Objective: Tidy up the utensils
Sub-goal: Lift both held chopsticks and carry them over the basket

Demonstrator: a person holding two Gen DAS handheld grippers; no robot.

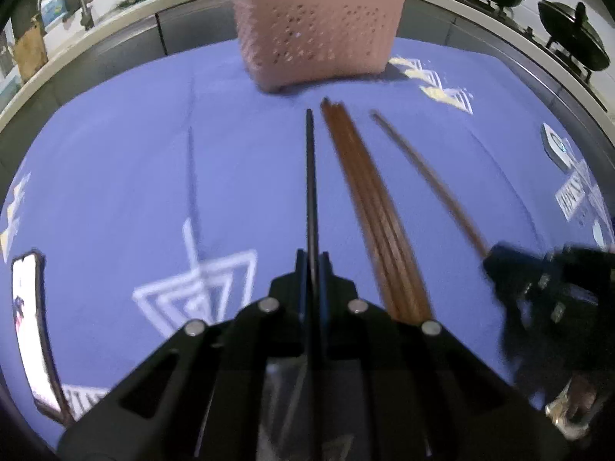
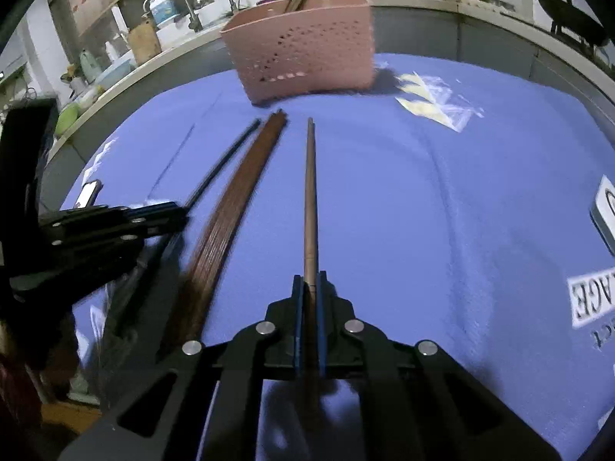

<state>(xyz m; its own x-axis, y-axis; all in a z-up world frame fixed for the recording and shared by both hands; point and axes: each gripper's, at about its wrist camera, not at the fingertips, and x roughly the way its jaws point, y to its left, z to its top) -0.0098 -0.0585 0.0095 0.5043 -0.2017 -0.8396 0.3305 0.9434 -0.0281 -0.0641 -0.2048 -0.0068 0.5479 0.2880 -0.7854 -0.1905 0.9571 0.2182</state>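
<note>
Left gripper [image 1: 312, 265] pinches a black chopstick [image 1: 310, 176]; right gripper [image 2: 310, 282] pinches a brown chopstick [image 2: 310, 192]. A brown bundle [image 1: 369, 207] lies between them on the cloth [image 1: 153, 153]. Pick-up step; next, lift and tip both into the pink basket [image 1: 315, 38] ahead.

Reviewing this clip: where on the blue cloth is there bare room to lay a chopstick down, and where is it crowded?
Bare cloth lies between the black chopstick and the phone, and right of the single brown chopstick toward the white device. The middle is crowded: brown chopstick bundle, both grippers, pink basket ahead.
</note>
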